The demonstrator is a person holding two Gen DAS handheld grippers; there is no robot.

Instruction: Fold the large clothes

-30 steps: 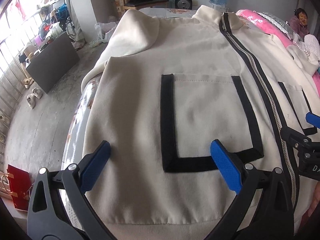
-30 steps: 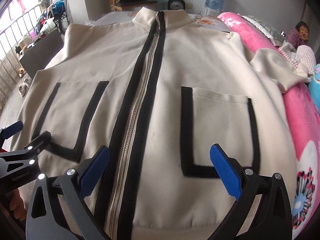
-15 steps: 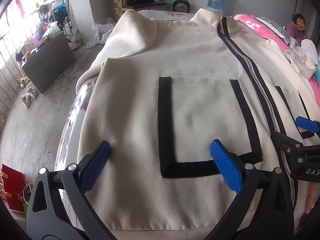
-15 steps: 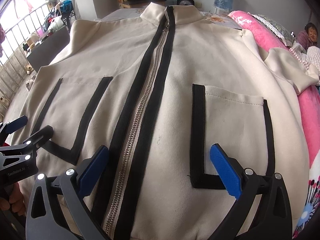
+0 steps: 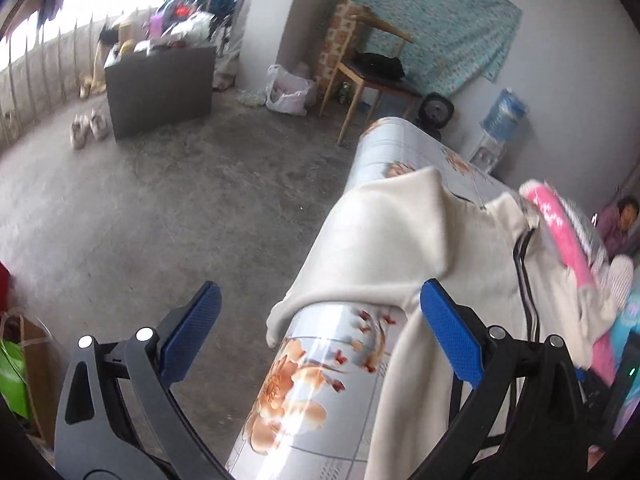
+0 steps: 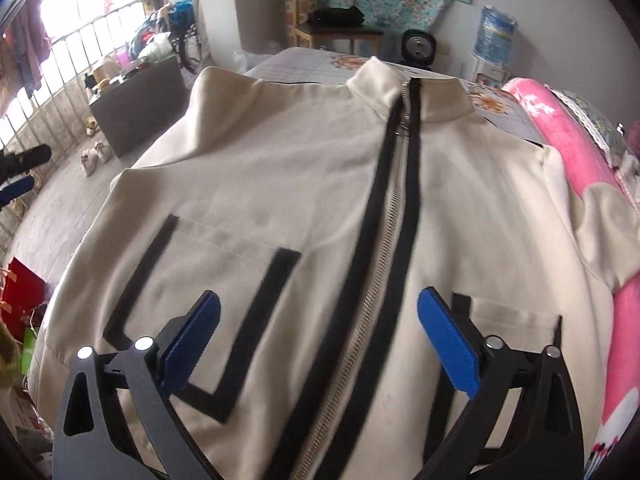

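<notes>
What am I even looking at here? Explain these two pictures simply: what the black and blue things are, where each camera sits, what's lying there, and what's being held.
There is no robot. A person holds a clamp-like tool in each hand, and each tool has a wide-angle camera looking forward along its two blue-padded fingers.

The left wrist view shows the left gripper, open, at the table's side edge, where a cream sleeve drapes over the flowered tablecloth, with floor beyond.

The right wrist view shows the right gripper, open, over a cream jacket spread flat, front up. Its black-edged zipper is closed, with black-trimmed pockets either side. A pink quilt lies beside it.

Neither gripper holds anything.
</notes>
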